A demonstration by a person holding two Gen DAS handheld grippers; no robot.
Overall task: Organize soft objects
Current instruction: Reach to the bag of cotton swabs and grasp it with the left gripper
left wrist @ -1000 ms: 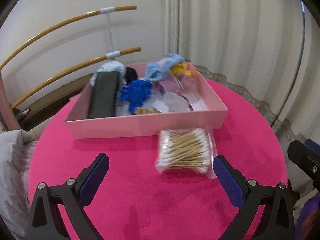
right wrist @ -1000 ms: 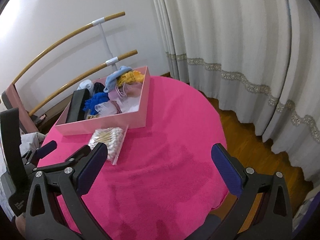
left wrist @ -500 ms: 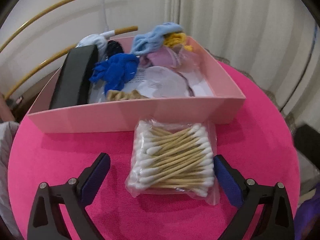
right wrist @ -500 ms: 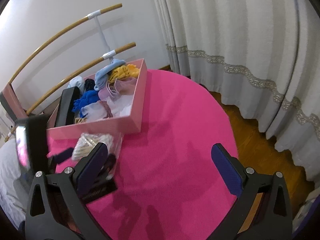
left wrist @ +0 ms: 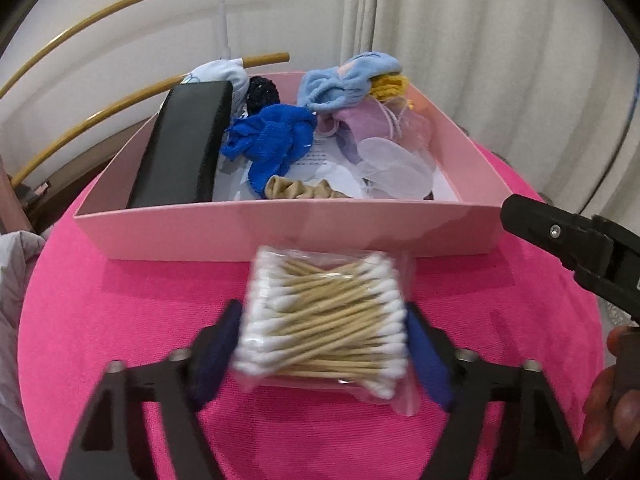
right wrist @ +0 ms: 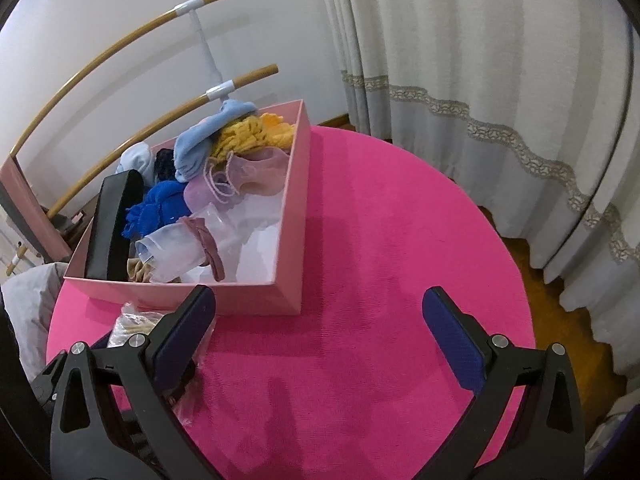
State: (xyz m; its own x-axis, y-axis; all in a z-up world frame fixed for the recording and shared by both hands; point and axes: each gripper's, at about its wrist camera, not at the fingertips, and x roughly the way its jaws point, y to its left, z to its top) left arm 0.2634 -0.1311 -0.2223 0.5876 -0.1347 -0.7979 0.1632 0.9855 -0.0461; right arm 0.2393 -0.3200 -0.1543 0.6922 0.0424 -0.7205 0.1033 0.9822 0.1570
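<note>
A clear bag of cotton swabs (left wrist: 324, 320) lies on the pink tablecloth in front of the pink box (left wrist: 280, 232). My left gripper (left wrist: 323, 356) has closed in on both sides of the bag and its blue pads touch the bag's ends. The box (right wrist: 256, 296) holds several soft things: a blue cloth (left wrist: 276, 140), a light blue sock (left wrist: 344, 80), yellow yarn (right wrist: 252, 136) and a black case (left wrist: 188, 144). My right gripper (right wrist: 318, 336) is open and empty above the cloth, right of the box's near corner.
The round table with the pink cloth (right wrist: 400, 240) ends near white curtains (right wrist: 500, 80) at the right. Curved wooden rails (left wrist: 120, 4) stand behind the box. A grey cloth (right wrist: 28, 312) lies off the table's left edge.
My left gripper moved forward to the swab bag and narrowed from wide open until its pads meet the bag. My right gripper moved closer to the box, still open.
</note>
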